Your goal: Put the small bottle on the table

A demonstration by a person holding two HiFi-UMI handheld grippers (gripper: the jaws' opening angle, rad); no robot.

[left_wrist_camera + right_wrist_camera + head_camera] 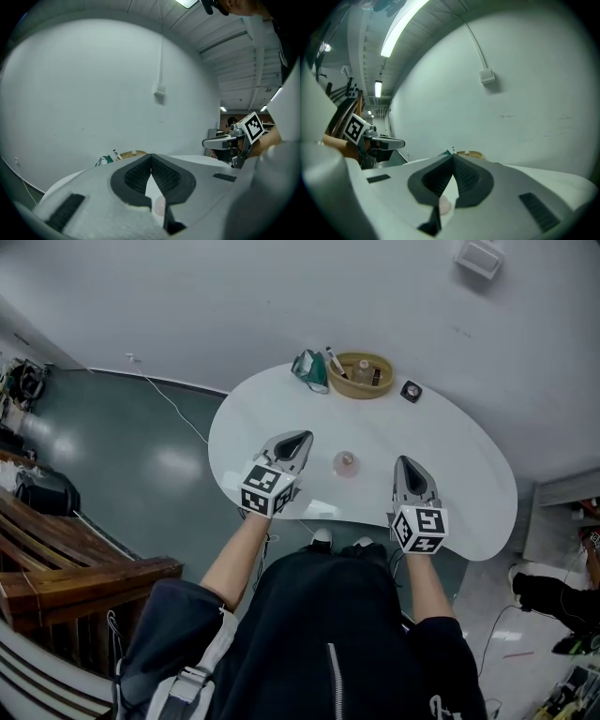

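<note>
The small bottle [346, 463], clear with a pinkish top, stands upright on the white oval table [469, 474] between my two grippers. My left gripper [303, 438] hovers to its left, jaws shut with nothing between them. To the bottle's right is my right gripper [404, 462], also shut and empty. In the left gripper view the jaws [151, 157] meet at the tip, and the bottle [160, 206] shows faintly through the gap below. The right gripper view shows the same: closed jaws [453, 157] and the bottle [444, 205] low behind them.
At the table's far edge stands a round wicker basket [361, 375] holding small items, with a green and white object [310, 369] to its left and a small black item [411, 390] to its right. A wooden bench [56, 549] sits at the left on the floor.
</note>
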